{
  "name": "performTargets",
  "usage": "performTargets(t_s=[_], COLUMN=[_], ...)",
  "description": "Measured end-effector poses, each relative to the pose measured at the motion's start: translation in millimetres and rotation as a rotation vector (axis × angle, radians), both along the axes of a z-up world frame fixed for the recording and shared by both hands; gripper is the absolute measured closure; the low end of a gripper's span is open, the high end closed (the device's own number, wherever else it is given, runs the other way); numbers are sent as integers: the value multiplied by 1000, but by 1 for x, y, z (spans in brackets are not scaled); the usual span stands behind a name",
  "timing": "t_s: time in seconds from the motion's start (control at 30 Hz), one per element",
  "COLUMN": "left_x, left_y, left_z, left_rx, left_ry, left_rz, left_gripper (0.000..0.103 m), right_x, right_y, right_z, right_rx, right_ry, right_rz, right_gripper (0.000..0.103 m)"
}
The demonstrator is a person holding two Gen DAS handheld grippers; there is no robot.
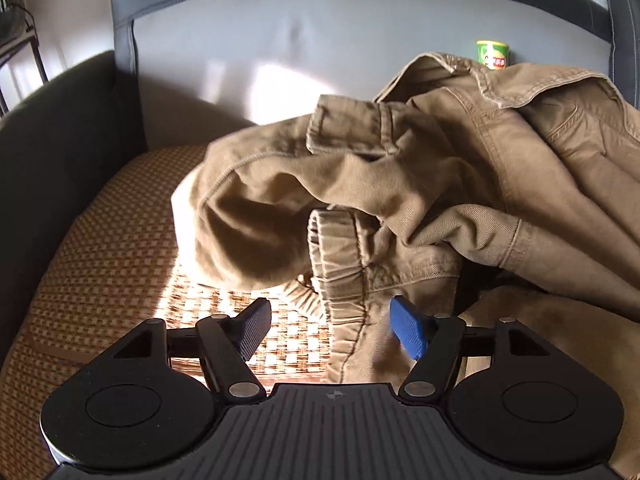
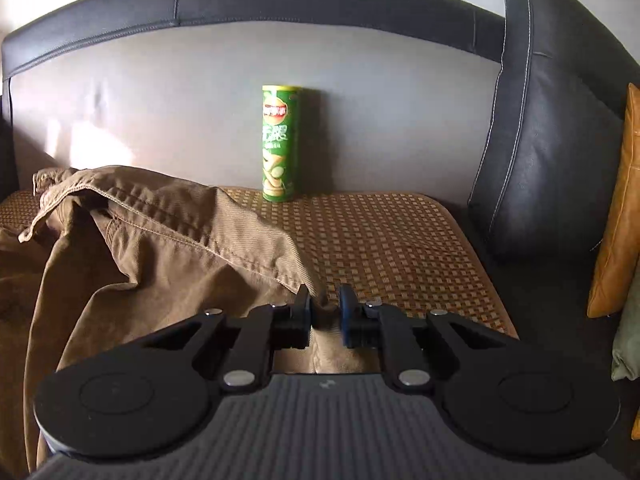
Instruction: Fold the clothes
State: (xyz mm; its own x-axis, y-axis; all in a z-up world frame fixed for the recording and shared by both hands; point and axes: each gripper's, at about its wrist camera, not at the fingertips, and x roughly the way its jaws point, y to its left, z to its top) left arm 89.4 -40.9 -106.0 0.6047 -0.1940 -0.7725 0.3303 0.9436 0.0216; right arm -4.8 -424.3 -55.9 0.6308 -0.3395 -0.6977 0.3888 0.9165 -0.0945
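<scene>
My right gripper [image 2: 325,312] pinches the rumpled tan trousers [image 1: 400,184]; my left gripper [image 1: 332,332] gapes at their elastic cuff [image 1: 340,248].

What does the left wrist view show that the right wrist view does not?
Only the left wrist view shows the open left claw over an elastic cuff and the left armrest. Only the right wrist view shows the right claw shut on a jacket edge, a black cushion and an orange pillow. Both show the jacket, the green can, the woven mat and the backrest.
</scene>
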Motion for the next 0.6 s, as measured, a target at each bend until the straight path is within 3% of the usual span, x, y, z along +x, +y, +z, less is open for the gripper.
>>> performTargets(t_s=[0.1, 0.13, 0.17, 0.27, 0.5, 0.6], left_x=[9, 12, 15, 20, -5, -21], left_y=[-4, -6, -7, -5, 30, 32], left_z=[-11, -14, -17, -17, 22, 29], left_rx=[-16, -28, -39, -86, -133, -135], left_ry=[19, 28, 36, 81, 14, -2], left_rz=[4, -4, -12, 14, 31, 31], left_gripper=[26, 38, 73, 76, 79, 79], right_x=[4, 5, 6, 9, -5, -25], right_y=[1, 2, 2, 5, 29, 59], right_z=[-6, -8, -10, -13, 6, 27], right_rx=[-7, -10, -13, -20, -102, -129], right_ry=[8, 13, 18, 25, -36, -86], right_rz=[6, 9, 13, 9, 23, 109], right_gripper=[87, 87, 87, 83, 49, 46])
